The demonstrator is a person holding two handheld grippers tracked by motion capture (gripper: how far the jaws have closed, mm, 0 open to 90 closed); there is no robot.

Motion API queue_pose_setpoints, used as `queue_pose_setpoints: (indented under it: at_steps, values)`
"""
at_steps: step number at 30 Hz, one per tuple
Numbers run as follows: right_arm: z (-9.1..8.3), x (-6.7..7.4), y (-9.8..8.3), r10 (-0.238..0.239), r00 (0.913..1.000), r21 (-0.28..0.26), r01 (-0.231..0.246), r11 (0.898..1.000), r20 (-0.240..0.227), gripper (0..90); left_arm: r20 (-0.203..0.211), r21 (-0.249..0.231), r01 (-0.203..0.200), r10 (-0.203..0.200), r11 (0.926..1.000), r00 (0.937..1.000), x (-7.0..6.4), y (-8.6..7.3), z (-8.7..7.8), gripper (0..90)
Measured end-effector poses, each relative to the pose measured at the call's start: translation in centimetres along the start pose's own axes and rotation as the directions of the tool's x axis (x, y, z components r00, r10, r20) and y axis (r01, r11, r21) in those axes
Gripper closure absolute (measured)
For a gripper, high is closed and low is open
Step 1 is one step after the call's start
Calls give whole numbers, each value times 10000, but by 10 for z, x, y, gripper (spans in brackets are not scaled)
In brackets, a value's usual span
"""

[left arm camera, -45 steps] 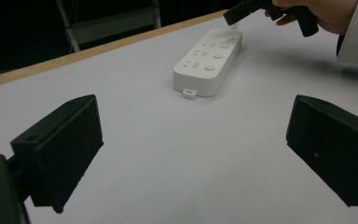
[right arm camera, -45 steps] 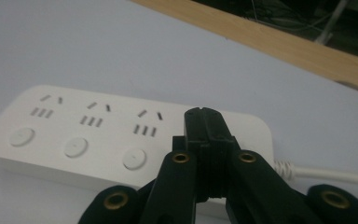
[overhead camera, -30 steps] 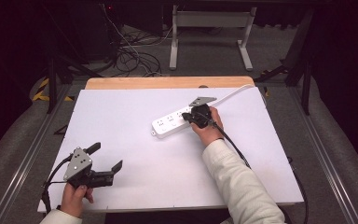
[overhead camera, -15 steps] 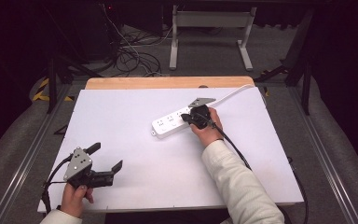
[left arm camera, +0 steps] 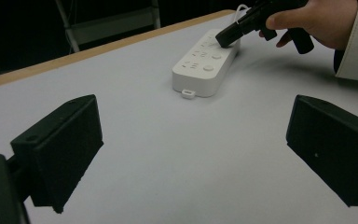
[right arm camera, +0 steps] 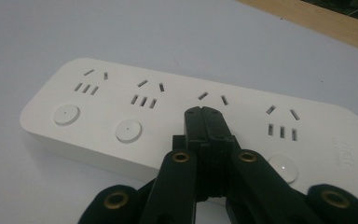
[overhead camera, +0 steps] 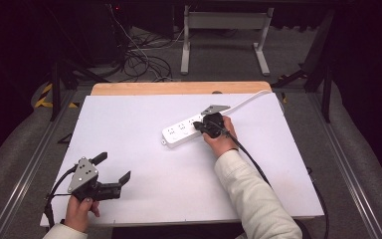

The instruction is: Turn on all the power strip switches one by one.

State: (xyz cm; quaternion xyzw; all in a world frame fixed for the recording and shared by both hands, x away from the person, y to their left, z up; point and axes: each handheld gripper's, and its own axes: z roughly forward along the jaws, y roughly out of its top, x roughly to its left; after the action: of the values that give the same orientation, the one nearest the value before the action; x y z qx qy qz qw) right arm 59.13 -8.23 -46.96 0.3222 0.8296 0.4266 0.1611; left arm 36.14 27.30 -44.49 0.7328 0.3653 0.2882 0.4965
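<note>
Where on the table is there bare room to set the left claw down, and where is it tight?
Bare: the wide white stretch between the left claw and the power strip, plus the table's far-left part up to the wooden edge. Tight: around the strip's right end, where the shut right claw sits on its third socket group, with the white cord behind.

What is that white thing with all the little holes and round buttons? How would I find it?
Look at the big white table and go toward its far right part, near the wooden edge. There lies the power strip, a long white bar with a white cable leading off its far end. It has rows of socket slots and round buttons, and the shut right gripper rests its tips on it.
</note>
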Motion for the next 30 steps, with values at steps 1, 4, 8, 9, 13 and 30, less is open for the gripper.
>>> queue_pose_setpoints:
  at_steps: [1,4,8,9,13,30]
  values:
    - [0,0,0,0,10000,3,0,10000,13,900,1,-3,6,-6,10000,10000,0,0,0,39]
    - [0,-1,-1,257,9997,-2,-257,9997,-29,900,13,-5,37,-37,10000,10000,0,0,1,38]
    - [1,-1,-1,451,9990,30,-451,9990,-62,900,47,47,-31,31,10000,10000,0,0,1,39]
    - [1,0,-1,434,9991,54,-434,9990,8,900,52,58,-54,54,10000,10000,1,0,1,39]
    - [1,-1,-1,527,9986,61,-527,9986,34,900,39,18,41,-41,10000,10000,0,0,1,39]
    - [-7,22,11,-417,9977,-576,386,9976,-532,900,35,36,10,-10,10000,10000,0,0,1,39]
